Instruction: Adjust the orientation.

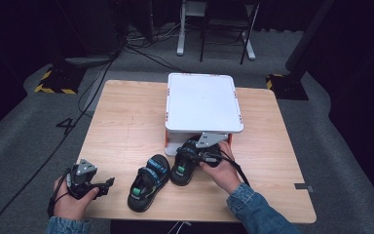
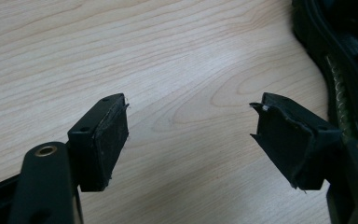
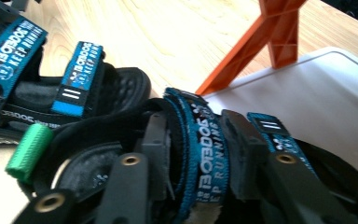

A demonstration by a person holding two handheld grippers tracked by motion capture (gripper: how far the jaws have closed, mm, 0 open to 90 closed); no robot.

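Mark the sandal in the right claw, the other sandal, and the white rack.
held sandal [image 3: 205, 154], right gripper view, blue strap between the jaws
other sandal [image 1: 148, 183], high view, footbed
white rack [image 1: 202, 102], high view, top shelf

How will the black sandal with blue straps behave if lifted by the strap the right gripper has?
The black sandal with blue straps will likely dangle and swing: the right gripper pinches only a soft webbing strap. Its thick foam-like sole looks light. The textured webbing probably won't slip.

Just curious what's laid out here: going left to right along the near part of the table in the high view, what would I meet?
Left gripper → left sandal → right sandal → right gripper, clamped on that sandal's strap.
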